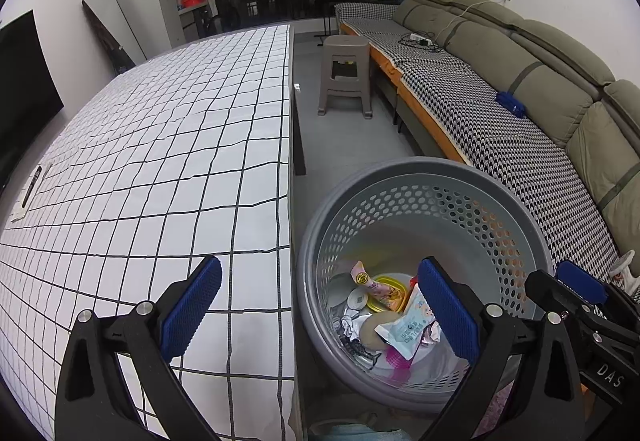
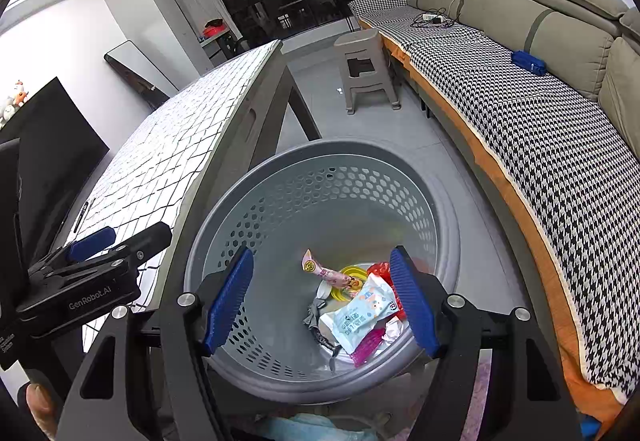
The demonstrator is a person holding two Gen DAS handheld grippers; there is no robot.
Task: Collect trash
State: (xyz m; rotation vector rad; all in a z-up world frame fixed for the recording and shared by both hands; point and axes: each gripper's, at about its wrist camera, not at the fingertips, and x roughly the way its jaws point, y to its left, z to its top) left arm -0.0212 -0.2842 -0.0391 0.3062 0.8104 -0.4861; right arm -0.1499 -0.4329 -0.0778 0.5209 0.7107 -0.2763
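Trash (image 2: 360,305) already lies in the bottom of the grey perforated basket (image 2: 320,165) on the floor: a pale blue wrapper, a pink packet, a yellow lid and some crumpled foil. From where I sit, the collecting looks nearly done. On the left, the checked tabletop (image 1: 160,145) carries only a dark pen-like thing on a slip of paper near its far edge, though I cannot tell whether that counts as rubbish. My left hand-held gripper (image 1: 320,305) hangs released and empty, straddling the tabletop edge and the basket rim. My right hand-held gripper (image 2: 320,297) is spread over the basket, nothing between its pads. Further right stand a plastic stool (image 1: 346,73) and a long sofa (image 1: 520,81) with a houndstooth cover.
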